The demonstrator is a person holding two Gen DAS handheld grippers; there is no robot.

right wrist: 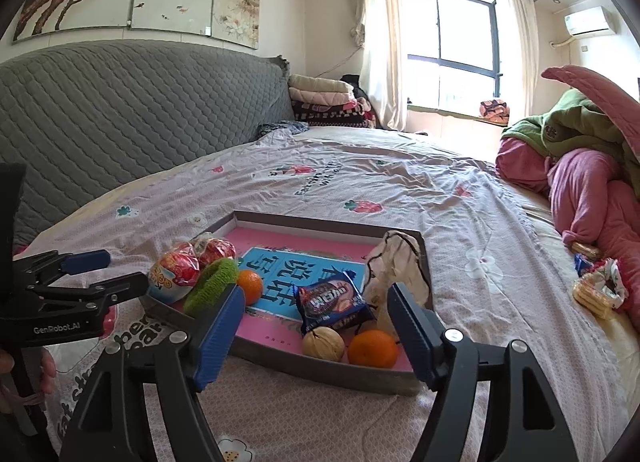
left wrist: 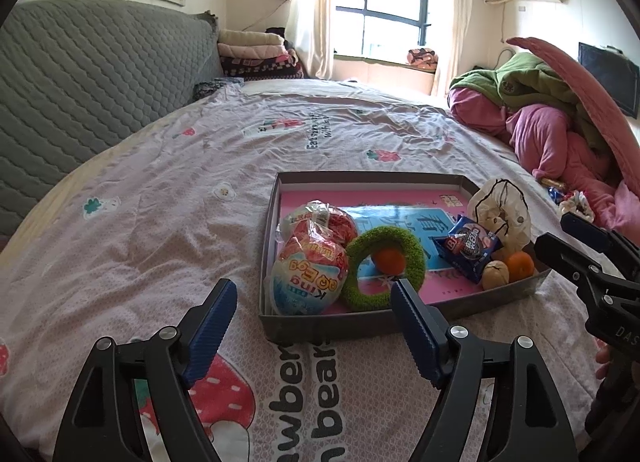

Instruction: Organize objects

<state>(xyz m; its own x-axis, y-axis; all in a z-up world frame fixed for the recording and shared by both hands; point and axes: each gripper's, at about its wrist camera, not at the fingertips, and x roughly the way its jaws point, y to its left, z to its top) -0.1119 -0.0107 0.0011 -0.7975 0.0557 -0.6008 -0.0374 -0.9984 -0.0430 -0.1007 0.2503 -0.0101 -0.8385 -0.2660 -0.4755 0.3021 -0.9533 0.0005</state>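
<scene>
- The left wrist view looks forward and downward along its own fingers, low over the bed [left wrist: 160, 198], with the tray [left wrist: 320, 322] close ahead and slightly to the right.
- The right wrist view faces much the same way from further right, the tray [right wrist: 320, 374] close ahead and centred.
- Both share the tray, bed, headboard [left wrist: 80, 74], window [right wrist: 464, 50] and a heap of bedding [right wrist: 592, 190].
- Each catches the other gripper at its edge, probably close alongside.

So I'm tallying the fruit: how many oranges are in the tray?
2. One orange sits at the tray's near right corner beside the walnut; the other orange lies by the green ring. More may hide behind the snack packets.
</scene>
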